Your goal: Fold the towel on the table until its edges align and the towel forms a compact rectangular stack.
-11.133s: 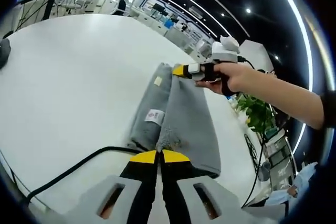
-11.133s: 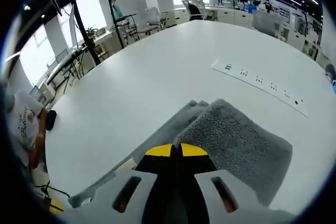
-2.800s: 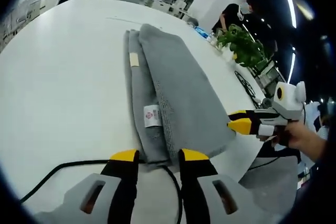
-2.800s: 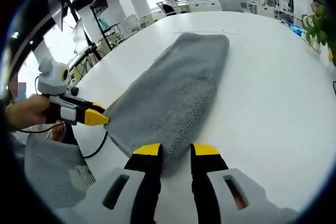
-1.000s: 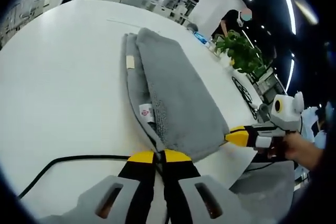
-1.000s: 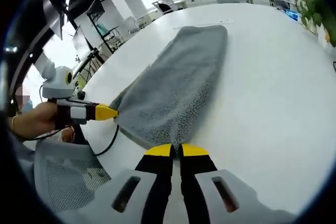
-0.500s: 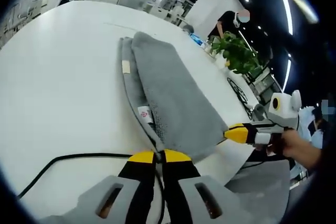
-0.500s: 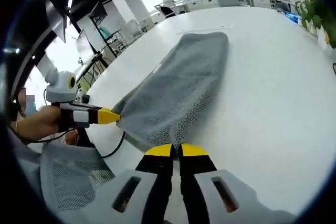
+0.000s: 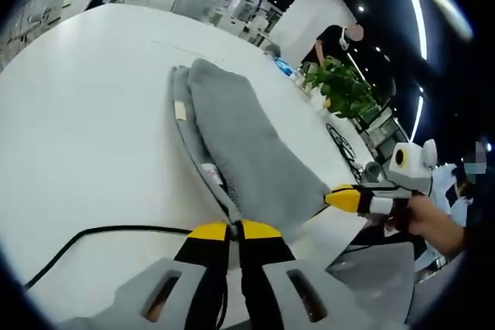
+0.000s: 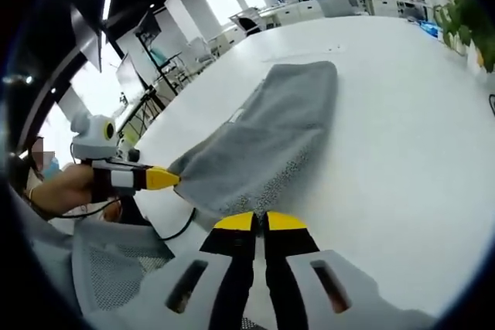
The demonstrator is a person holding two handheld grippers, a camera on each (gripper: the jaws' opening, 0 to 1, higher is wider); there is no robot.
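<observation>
A grey towel (image 9: 240, 144), folded lengthwise into a long strip, lies on the white table (image 9: 85, 129) with its near end lifted. My left gripper (image 9: 234, 229) is shut on one near corner of it; a white label shows on its left fold. My right gripper (image 10: 260, 219) is shut on the other near corner of the towel (image 10: 271, 137). The right gripper (image 9: 340, 198) enters the left gripper view from the right, held by a hand. The left gripper (image 10: 161, 178) shows at the left of the right gripper view, pinching the towel's corner.
A black cable (image 9: 93, 237) curves over the table near my left gripper. A grey mesh chair (image 10: 108, 268) stands below the table edge. A potted plant (image 9: 340, 86) and a standing person are beyond the table's far side. A white power strip (image 10: 298, 42) lies behind the towel.
Both grippers, still shut on the towel's near corners, have drawn its near end up off the table; the towel's far end stays down.
</observation>
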